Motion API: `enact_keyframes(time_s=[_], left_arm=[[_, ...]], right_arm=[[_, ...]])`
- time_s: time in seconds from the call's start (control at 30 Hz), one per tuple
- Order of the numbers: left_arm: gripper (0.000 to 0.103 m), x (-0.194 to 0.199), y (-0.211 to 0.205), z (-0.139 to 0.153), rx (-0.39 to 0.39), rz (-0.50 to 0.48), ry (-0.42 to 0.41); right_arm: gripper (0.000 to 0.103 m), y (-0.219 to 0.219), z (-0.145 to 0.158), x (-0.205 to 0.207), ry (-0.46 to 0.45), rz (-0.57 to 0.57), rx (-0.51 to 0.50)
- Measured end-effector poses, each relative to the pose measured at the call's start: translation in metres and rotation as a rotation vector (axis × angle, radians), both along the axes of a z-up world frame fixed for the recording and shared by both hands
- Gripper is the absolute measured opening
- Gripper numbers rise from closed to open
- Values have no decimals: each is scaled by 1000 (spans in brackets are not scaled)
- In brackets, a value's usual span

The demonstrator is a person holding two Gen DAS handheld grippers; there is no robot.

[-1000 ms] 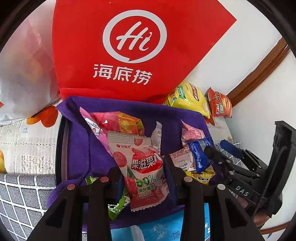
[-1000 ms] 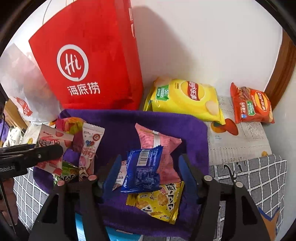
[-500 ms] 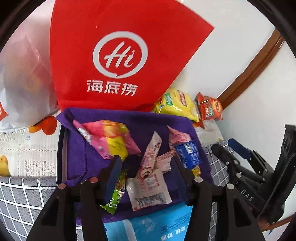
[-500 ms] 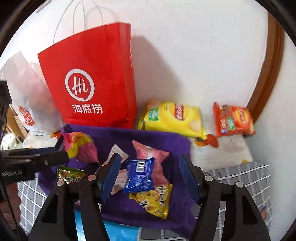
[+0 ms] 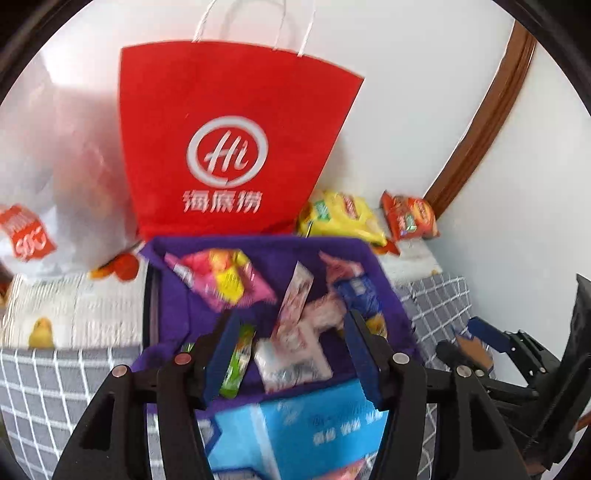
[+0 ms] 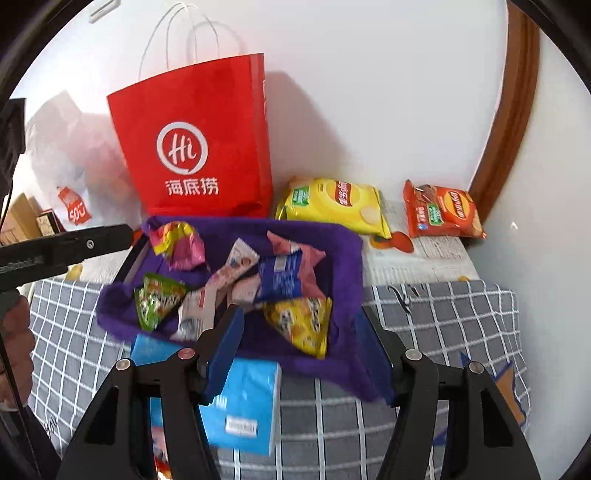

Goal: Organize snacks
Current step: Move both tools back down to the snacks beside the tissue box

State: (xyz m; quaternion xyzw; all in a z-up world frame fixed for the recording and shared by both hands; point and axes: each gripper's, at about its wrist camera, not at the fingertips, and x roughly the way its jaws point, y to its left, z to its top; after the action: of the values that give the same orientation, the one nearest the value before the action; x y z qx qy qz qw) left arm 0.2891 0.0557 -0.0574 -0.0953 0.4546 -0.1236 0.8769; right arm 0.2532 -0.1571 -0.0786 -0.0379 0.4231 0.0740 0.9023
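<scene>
My left gripper [image 5: 291, 354] no longer clamps the red fruit-snack packet; its jaws have just been opening and nothing sits between them. That packet [image 5: 291, 360] now lies face-down in the purple cloth tray [image 5: 173, 295], lower centre of frame. My right gripper [image 6: 299, 350] let go of the blue packet [image 6: 279, 278] (now among the pile), jaws narrowing slightly. Both views pulled back, showing the red bag's handles [image 5: 251, 26].

The red bag [image 6: 192, 155] looks like matt paper with thin white cord handles, and the purple cloth [image 6: 343, 258] under the snacks is soft and fuzzy, kinda fleece-like. The snack packets are all shiny crinkly film, e.g. the yellow chip bag [image 6: 332, 206] and orange chip bag [image 6: 443, 210], while the grey checked cover [image 6: 443, 325] is plain matt fabric. The brown trim [image 6: 506, 122] looks like polished wood.
</scene>
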Motion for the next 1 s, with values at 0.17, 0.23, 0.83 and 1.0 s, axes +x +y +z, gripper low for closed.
enact_keyframes(time_s=[0.17, 0.23, 0.83, 1.0], left_arm=[[56, -32, 11, -1, 15, 26, 15], [57, -46, 16, 0, 16, 39, 24], [56, -149, 44, -16, -11, 126, 75], [56, -165, 54, -22, -16, 149, 87]], right_arm=[[62, 5, -4, -27, 26, 20, 15], [62, 7, -2, -40, 26, 27, 18], [56, 8, -20, -127, 85, 44, 124], [56, 20, -38, -139, 121, 67, 144]])
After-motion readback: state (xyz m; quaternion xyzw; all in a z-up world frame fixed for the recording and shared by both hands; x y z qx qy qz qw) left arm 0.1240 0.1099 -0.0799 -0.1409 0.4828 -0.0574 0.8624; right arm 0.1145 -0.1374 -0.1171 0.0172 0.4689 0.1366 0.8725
